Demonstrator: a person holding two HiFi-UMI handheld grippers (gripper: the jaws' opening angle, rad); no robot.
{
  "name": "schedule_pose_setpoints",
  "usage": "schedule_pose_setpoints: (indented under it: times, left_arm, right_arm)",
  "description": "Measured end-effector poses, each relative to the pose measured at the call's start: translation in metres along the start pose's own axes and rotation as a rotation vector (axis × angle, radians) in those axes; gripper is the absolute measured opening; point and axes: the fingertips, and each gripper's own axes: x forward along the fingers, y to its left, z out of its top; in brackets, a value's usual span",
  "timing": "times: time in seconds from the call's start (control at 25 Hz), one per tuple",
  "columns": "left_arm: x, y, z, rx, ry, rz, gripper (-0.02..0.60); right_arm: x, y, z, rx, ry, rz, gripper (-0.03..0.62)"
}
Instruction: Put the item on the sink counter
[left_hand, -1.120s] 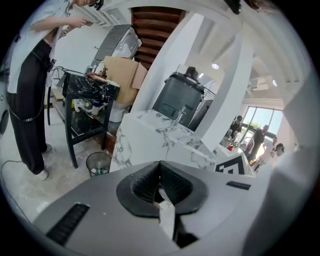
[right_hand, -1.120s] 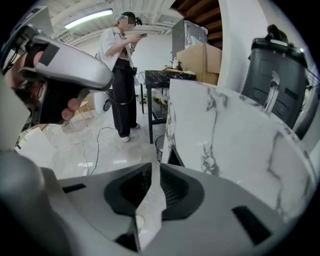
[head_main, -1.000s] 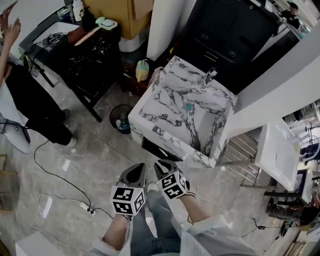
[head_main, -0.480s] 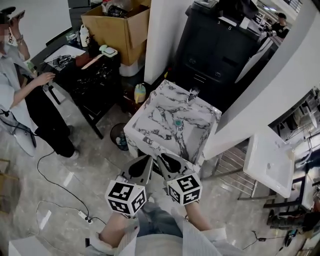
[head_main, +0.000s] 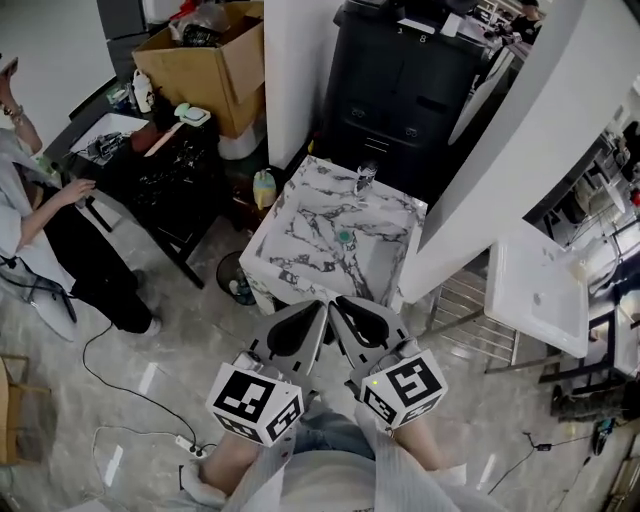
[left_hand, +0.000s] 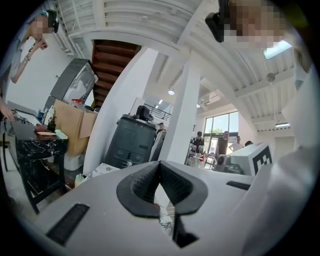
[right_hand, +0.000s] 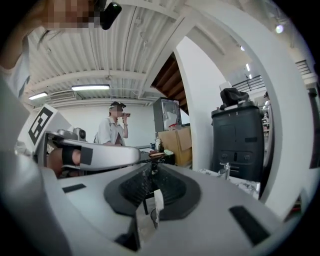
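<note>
The marble sink counter (head_main: 300, 225) stands ahead of me, with a green drain plug (head_main: 344, 236) in its basin and a faucet (head_main: 366, 177) at the back. Both grippers hang side by side just short of its front edge. My left gripper (head_main: 320, 308) is shut with nothing between its jaws (left_hand: 160, 162). My right gripper (head_main: 340, 303) is shut on a thin white item (right_hand: 158, 201), which shows only in the right gripper view, standing in the gap behind the jaw tips (right_hand: 150, 167). The counter (right_hand: 240, 182) lies to the right there.
A black cabinet (head_main: 410, 70) and a white pillar (head_main: 290, 70) stand behind the counter. Left of it are a cluttered black table (head_main: 160, 160), a cardboard box (head_main: 200, 65), a yellow bottle (head_main: 263, 188), a bin (head_main: 232, 275) and a person (head_main: 40, 230). Cables cross the floor.
Both grippers have come closer to the counter's front edge and their jaw tips have drawn together. The head view has tilted up, showing more of the cabinet and box.
</note>
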Motion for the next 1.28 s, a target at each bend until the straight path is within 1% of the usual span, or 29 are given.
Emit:
schedule_pose_setpoints:
  times: [0.08, 0.2, 0.32, 0.52, 0.72, 1.28]
  left_arm:
    - [-0.002, -0.003, 0.005, 0.012, 0.002, -0.014, 0.015]
    - [-0.004, -0.002, 0.01, 0.046, 0.0, -0.017, 0.015]
    - [-0.005, 0.0, 0.01, 0.044, -0.004, -0.019, 0.015]
    - [-0.002, 0.002, 0.013, 0.033, -0.008, -0.024, 0.015]
    - [0.001, 0.001, 0.014, 0.041, -0.007, -0.029, 0.015]
    - [0.005, 0.01, 0.017, 0.058, -0.019, 0.004, 0.015]
  right_arm:
    - [-0.005, 0.001, 0.008, -0.018, -0.013, -0.018, 0.044]
    - [-0.008, -0.001, 0.015, -0.027, -0.029, -0.044, 0.024]
    - [-0.009, -0.004, 0.015, -0.011, -0.031, -0.05, 0.012]
    - [-0.01, -0.006, 0.018, 0.008, -0.027, -0.035, 0.011]
    - [-0.008, -0.01, 0.021, -0.01, -0.021, -0.032, 0.009]
    - [0.002, -0.012, 0.03, -0.02, -0.04, -0.009, 0.009]
